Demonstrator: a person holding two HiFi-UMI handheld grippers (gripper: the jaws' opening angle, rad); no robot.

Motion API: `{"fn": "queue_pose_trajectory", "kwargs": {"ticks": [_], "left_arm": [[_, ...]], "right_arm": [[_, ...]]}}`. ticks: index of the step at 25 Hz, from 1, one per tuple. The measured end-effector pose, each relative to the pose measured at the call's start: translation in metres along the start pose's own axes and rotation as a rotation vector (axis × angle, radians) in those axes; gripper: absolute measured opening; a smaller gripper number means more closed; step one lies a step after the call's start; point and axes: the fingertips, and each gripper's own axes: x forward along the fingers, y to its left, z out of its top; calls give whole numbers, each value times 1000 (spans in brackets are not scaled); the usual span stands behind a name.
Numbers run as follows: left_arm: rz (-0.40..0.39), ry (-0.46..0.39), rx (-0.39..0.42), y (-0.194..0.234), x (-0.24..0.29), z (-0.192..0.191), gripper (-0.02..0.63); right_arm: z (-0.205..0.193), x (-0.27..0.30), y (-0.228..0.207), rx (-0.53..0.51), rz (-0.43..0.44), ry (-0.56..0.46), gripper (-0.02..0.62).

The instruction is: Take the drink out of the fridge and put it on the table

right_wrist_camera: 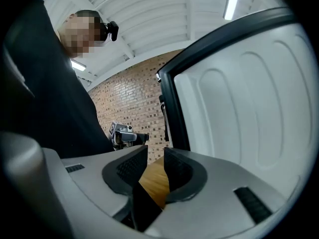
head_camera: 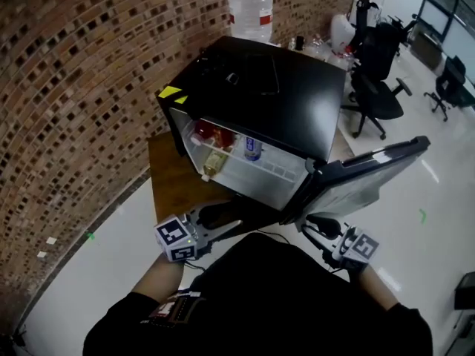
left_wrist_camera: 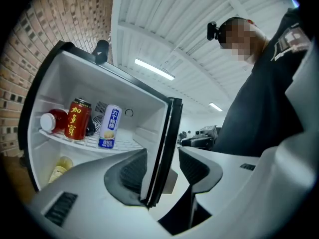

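The fridge stands open on the table, with its door swung out to the fridge's right. My left hand-held gripper hangs level just in front of the fridge's opening. Its jaws are spread and pinch nothing. The fridge's front edge lines up with the gap, but I judge it lies beyond the pads. My right hand-held gripper sits below the door, its jaws a narrow slit apart and empty.

The drinks are inside the fridge on its wire shelf. A blue-and-white can stands upright, with a red can just beside it toward the fridge's left wall. A red-capped bottle lies beyond that, and a yellowish bottle sits under the shelf.

I'd take the blue-and-white can, which looks easiest to reach. I would keep the left jaws wide and level, clear the fridge's front edge, straddle the can at mid-height and close squarely on it. A slight lift before drawing it out should keep it from dragging on the wire.

The red can is the likeliest thing to get knocked. Behind the fridge stands a water jug, and office chairs stand beyond its door side, well apart.
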Motion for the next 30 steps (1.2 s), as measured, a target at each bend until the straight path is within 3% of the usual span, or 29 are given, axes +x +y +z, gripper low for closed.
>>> {"fn": "queue_pose_trajectory", "kwargs": {"ticks": [8, 10, 12, 17, 23, 26, 30], "left_arm": [[-16, 16, 4, 15, -57, 5, 249], [-23, 21, 2, 19, -67, 4, 249], [-30, 24, -2, 22, -77, 2, 249], [-46, 29, -1, 30, -107, -1, 249], [-16, 48, -27, 39, -135, -12, 249], [-2, 37, -29, 45, -147, -12, 249], [12, 32, -34, 53, -160, -11, 249]], "right_arm": [[-3, 84, 42, -31, 10, 14, 225], [0, 111, 43, -59, -17, 21, 300], [4, 138, 32, -82, -83, 16, 336], [21, 197, -17, -165, -289, -8, 339], [47, 222, -76, -179, -540, -40, 352], [57, 231, -99, -167, -616, -41, 367], [61, 241, -120, -160, -658, -33, 368]]}}
